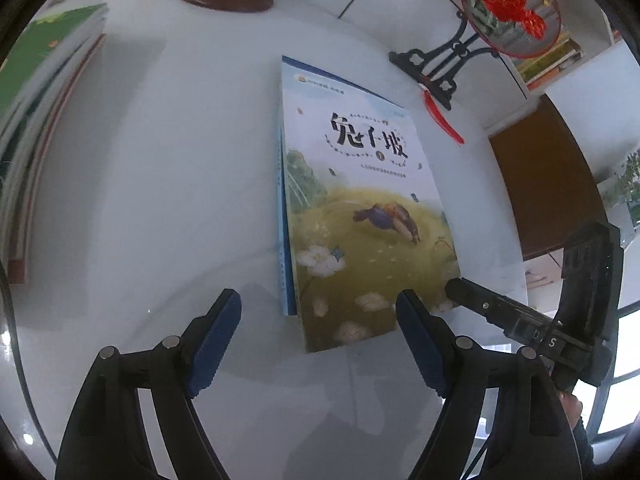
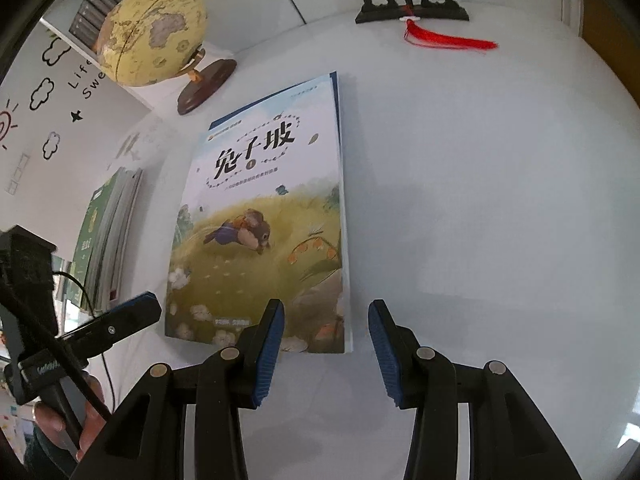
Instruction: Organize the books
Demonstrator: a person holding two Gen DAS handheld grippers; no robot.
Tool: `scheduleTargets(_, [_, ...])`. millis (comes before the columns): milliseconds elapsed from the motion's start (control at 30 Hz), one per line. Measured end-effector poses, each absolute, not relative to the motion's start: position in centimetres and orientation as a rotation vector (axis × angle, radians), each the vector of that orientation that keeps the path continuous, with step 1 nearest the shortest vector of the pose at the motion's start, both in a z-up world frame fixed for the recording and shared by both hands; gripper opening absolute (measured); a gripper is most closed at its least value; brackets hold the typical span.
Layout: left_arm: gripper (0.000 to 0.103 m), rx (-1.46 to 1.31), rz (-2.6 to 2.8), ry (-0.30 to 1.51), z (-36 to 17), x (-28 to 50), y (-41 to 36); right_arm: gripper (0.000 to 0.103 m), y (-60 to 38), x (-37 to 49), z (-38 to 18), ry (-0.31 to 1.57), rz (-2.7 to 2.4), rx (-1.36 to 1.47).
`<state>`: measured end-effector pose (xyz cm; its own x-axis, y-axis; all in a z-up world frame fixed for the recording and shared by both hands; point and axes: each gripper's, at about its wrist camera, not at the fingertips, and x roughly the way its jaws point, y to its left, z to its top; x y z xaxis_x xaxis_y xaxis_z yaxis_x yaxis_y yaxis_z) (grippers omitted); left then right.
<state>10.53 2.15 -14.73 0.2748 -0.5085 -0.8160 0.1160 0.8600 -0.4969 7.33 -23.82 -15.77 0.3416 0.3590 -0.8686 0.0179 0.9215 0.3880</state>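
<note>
Hand-held gripper (image 2: 326, 350) just before book (image 2: 264, 216)

A globe (image 2: 152, 34) on a brown base (image 2: 206, 86) stands at the far left of the white worktop (image 2: 480, 200). A black stand (image 1: 436, 68) with a red tassel (image 2: 448, 42) holds a round flower fan (image 1: 510, 8).

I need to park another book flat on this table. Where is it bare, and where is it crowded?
Bare white table lies right of the rabbit book, below the red tassel. Another free strip sits between that book and the stack of books. The far edge is crowded: the globe and the black fan stand.
</note>
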Motion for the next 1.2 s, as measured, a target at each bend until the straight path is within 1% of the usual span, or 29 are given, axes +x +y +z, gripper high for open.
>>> scheduleTargets(167, [0.077,-0.374,-0.483,1.243,-14.9,10.5,0.8,0.043,-22.9,7.3,-15.7,1.209,0.243,0.339])
scheduleTargets(233, [0.078,-0.359,-0.483,1.242,-14.8,10.4,0.0,0.038,-22.7,7.0,-15.7,1.209,0.247,0.333])
scheduleTargets(267, [0.078,-0.34,-0.476,1.234,-14.6,10.2,-0.3,0.033,-22.6,6.8,-15.5,1.206,0.25,0.321])
scheduleTargets(300, [0.078,-0.326,-0.48,1.232,-14.5,10.0,-0.5,0.03,-22.6,6.6,-15.3,1.2,0.25,0.312])
scheduleTargets(367, [0.077,-0.333,-0.501,1.236,-14.2,9.6,-0.5,0.029,-22.5,6.2,-14.6,1.177,0.255,0.292])
scheduleTargets(467, [0.078,-0.372,-0.528,1.21,-13.1,9.3,0.0,0.029,-22.8,5.6,-13.4,1.146,0.28,0.303])
scheduleTargets(567, [0.078,-0.473,-0.563,1.183,-11.8,9.6,0.9,0.029,-23.5,5.4,-12.7,1.125,0.337,0.398])
scheduleTargets(700, [0.078,-0.541,-0.597,1.147,-11.0,10.0,1.6,0.029,-24.0,5.6,-13.2,1.131,0.327,0.447])
scheduleTargets(800, [0.077,-0.559,-0.595,1.165,-12.2,10.8,1.4,0.029,-24.1,5.8,-14.0,1.15,0.313,0.451])
scheduleTargets(833, [0.075,-0.571,-0.588,1.17,-12.5,10.9,1.4,0.029,-24.0,5.9,-14.3,1.155,0.311,0.447])
scheduleTargets(1000, [0.074,-0.602,-0.602,1.117,-11.8,10.3,1.8,0.029,-23.0,6.1,-14.5,1.163,0.281,0.357])
scheduleTargets(1033, [0.067,-0.611,-0.605,1.116,-11.9,10.5,1.7,0.029,-23.1,6.0,-14.5,1.165,0.286,0.358])
scheduleTargets(1067, [0.062,-0.636,-0.615,1.13,-12.3,10.7,1.6,0.029,-23.0,6.1,-14.6,1.168,0.288,0.353])
scheduleTargets(1100, [0.058,-0.668,-0.627,1.143,-12.7,10.9,1.6,0.029,-23.1,6.2,-14.7,1.171,0.288,0.348])
scheduleTargets(1167, [0.055,-0.705,-0.635,1.153,-13.3,10.9,1.4,0.029,-23.1,6.4,-15.1,1.188,0.286,0.341])
scheduleTargets(1200, [0.049,-0.697,-0.634,1.154,-13.4,11.0,1.1,0.029,-23.1,6.5,-15.3,1.195,0.285,0.34])
